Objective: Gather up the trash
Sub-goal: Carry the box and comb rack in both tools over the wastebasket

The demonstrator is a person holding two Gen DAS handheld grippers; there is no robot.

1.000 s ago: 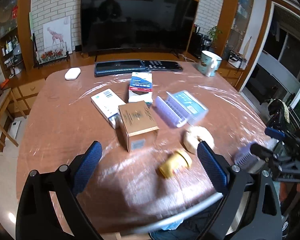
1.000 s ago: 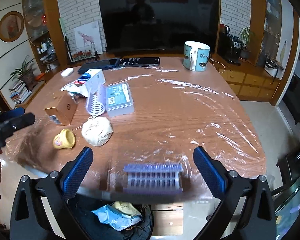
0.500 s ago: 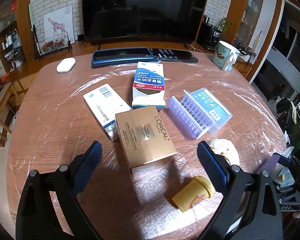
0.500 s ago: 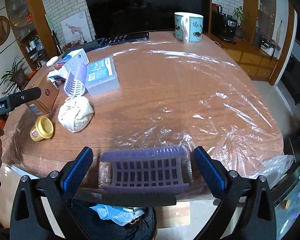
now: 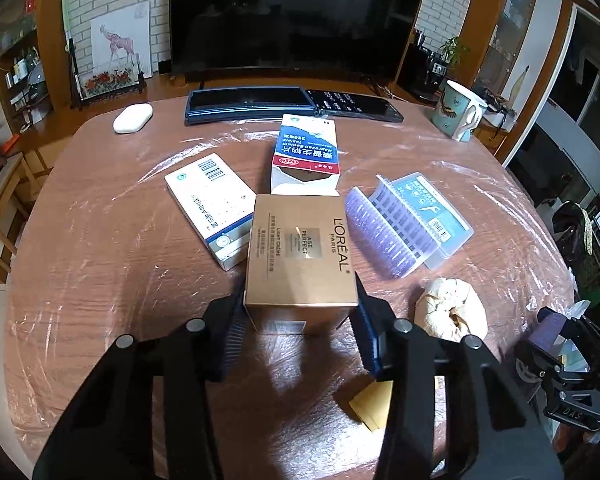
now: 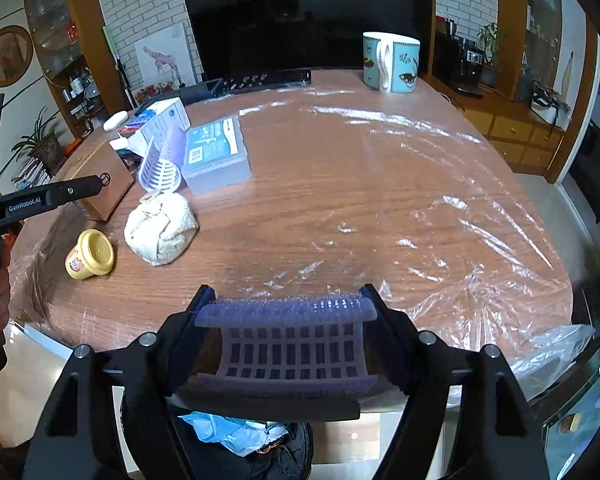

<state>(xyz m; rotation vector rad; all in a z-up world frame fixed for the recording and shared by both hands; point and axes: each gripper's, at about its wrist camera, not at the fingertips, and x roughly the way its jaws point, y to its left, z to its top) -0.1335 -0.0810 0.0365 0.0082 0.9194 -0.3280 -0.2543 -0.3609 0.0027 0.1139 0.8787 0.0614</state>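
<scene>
**A:** Nearest thing in the left wrist view: the left gripper has its blue pads pressed on both sides of the tan L'Oréal box, low centre of the frame — clamped on it, box resting on the table. A bit of yellow, the little tub, peeks out behind the right finger at the bottom.

**B:** And the other one?

**A:** In the right wrist view, the right gripper is squeezed on a purple plastic grid tray, bottom centre, held at the near table edge. Below it there's a dark trash bag with blue-and-white crumpled stuff inside.

**B:** What else is on the table?

**A:** Going outward in the left view: a crumpled paper ball lower right, just beside the box. Then a second purple grid insert leaning on a clear plastic case, right of centre. A white barcode box sits touching the tan box's left side, and a blue-white-red medicine carton lies open-ended just behind it.

**B:** Far end?

**A:** A white oval gadget upper left, a dark keyboard-like bar and a remote top centre, a patterned mug upper right — then the big TV. Clear plastic film covers the tabletop.
</scene>
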